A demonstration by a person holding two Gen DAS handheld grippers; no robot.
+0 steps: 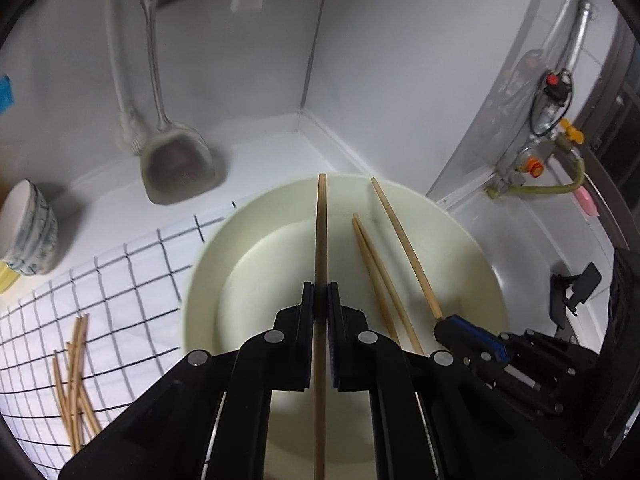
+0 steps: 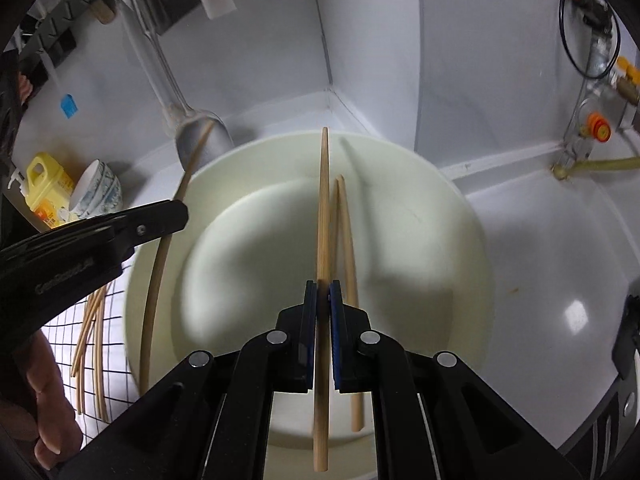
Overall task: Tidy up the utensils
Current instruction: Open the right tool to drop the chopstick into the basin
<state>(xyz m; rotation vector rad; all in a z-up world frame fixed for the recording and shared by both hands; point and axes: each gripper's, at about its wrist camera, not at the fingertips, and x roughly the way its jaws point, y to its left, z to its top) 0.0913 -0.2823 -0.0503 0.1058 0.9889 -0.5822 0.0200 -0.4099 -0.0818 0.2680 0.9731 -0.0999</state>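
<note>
While each claw, left (image 1: 321, 300) and right (image 2: 322, 298), is clamped tight on one chopstick (image 1: 321, 236) (image 2: 323, 200) above the plate (image 1: 476, 248), where two more (image 1: 378, 276) lie and spares (image 1: 74, 376) wait on the cloth (image 1: 132, 276), delivery is in hand; next: lower, then release.

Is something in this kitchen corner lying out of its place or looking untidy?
Yes. Loose chopsticks lie scattered and crossed on the checked cloth, apart from the pair already in the cream bowl.
</note>
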